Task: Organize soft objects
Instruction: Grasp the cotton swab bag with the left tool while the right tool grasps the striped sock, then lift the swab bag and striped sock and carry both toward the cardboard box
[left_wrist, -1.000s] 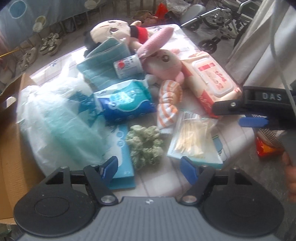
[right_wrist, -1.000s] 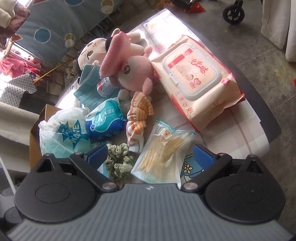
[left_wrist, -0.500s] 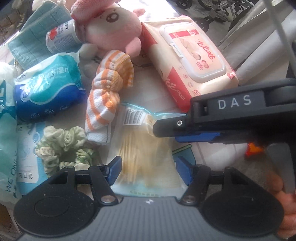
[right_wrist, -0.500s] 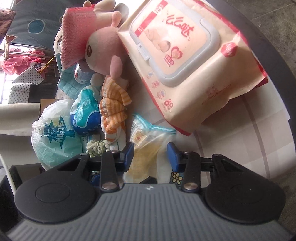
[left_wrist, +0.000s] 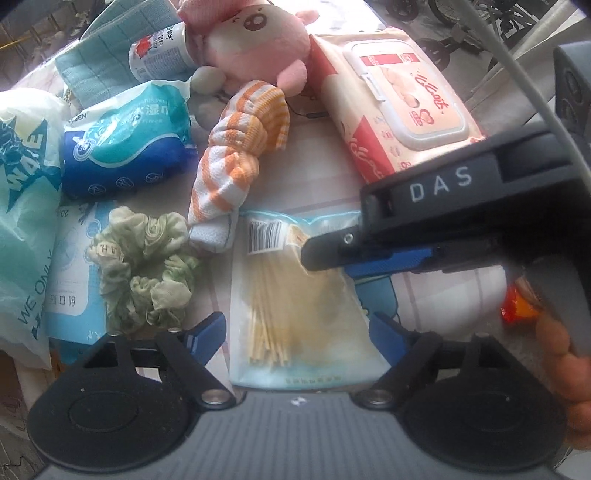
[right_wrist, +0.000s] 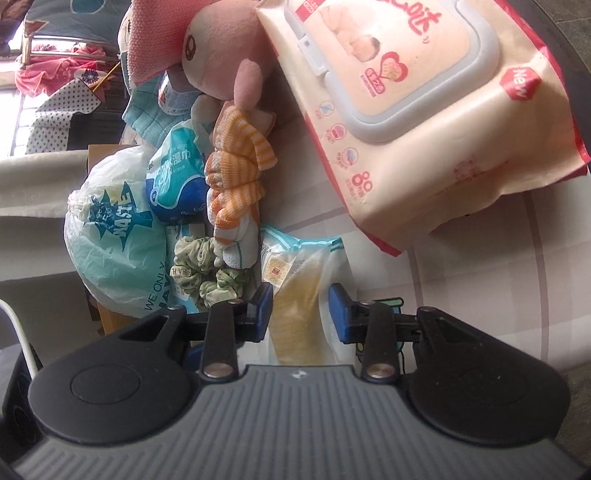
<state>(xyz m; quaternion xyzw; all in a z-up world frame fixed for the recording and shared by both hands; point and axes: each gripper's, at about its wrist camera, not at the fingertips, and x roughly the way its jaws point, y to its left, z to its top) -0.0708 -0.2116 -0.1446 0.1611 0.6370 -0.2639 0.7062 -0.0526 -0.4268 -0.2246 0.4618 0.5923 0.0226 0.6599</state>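
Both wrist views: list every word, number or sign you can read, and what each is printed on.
"DAS": right gripper, on its side.
"New", "80": wipes pack; its red script is not readable.
"WE ONLY", "WASTE": plastic bag.
"H", "A", "H": beads on the scrunchie.
Barcode: swab bag; digits too small.
Blue wipes pack, bottle: print too small or blurred.

Each gripper is black plastic with blue finger pads, silver pivot screws, two round discs and a ribbed grey housing. The left gripper (left_wrist: 297, 334) fills the frame's bottom; the right gripper (left_wrist: 325, 260), centre right, carries white "DAS" lettering.
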